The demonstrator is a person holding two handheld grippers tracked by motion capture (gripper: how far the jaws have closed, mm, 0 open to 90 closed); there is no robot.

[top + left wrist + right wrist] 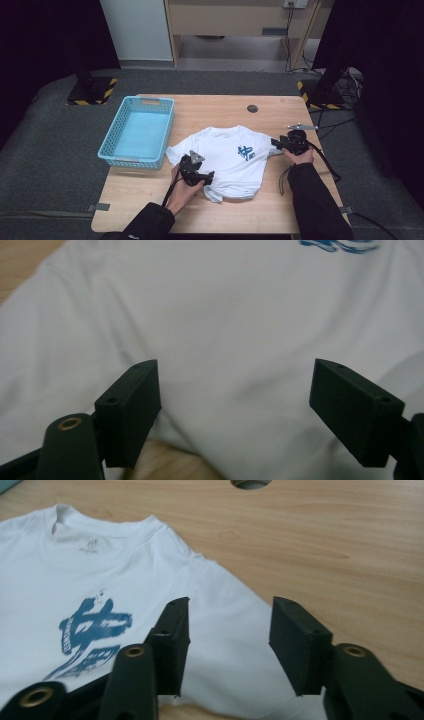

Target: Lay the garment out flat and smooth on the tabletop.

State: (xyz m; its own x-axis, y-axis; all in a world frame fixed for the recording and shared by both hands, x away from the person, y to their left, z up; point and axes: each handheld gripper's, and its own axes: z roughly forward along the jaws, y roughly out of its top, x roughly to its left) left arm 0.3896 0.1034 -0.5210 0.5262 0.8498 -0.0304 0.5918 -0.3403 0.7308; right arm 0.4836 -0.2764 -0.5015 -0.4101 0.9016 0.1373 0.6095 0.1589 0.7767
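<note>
Hovering spread over the white T-shirt with blue, unreadable chest print, both tools pinch nothing.

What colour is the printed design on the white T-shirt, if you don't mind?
Blue, on the chest of the T-shirt; the design shows best in the right gripper view.

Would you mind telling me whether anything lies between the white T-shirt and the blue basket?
Nothing visible does. The white T-shirt lies flat right beside the blue basket, with bare wooden table between them, and the basket looks empty.
</note>
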